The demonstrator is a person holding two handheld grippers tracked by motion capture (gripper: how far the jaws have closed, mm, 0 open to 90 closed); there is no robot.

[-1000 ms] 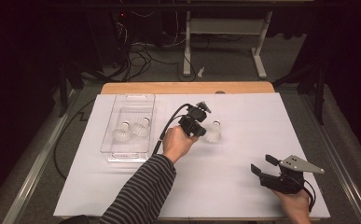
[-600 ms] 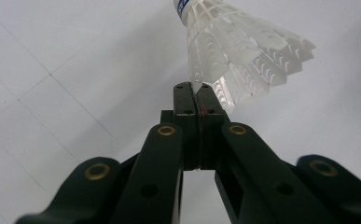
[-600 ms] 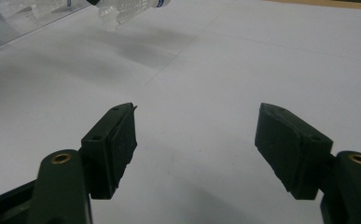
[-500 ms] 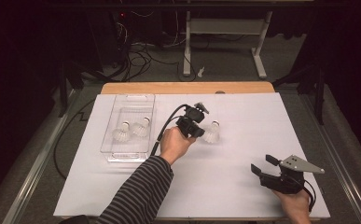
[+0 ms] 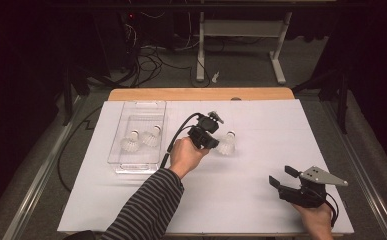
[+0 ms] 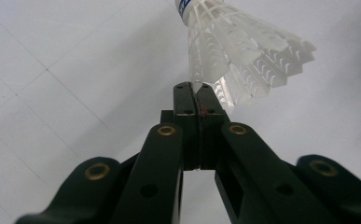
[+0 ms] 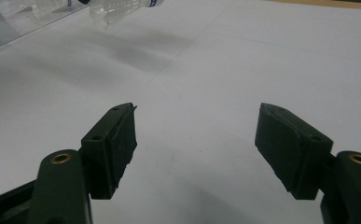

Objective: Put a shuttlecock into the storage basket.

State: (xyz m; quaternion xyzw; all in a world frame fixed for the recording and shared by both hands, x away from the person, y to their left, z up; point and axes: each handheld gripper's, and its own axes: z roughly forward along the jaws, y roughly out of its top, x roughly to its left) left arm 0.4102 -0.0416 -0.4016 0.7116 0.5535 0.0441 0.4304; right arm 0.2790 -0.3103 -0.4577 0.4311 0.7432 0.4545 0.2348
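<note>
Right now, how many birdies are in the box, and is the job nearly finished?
Two shuttlecocks already lie in the clear tray. The left gripper is shut on the feather edge of a third shuttlecock, out on the white mat. It still needs carrying to the tray. The right gripper rests open.

Bright tabletop, dark surroundings, soft shadows
</note>
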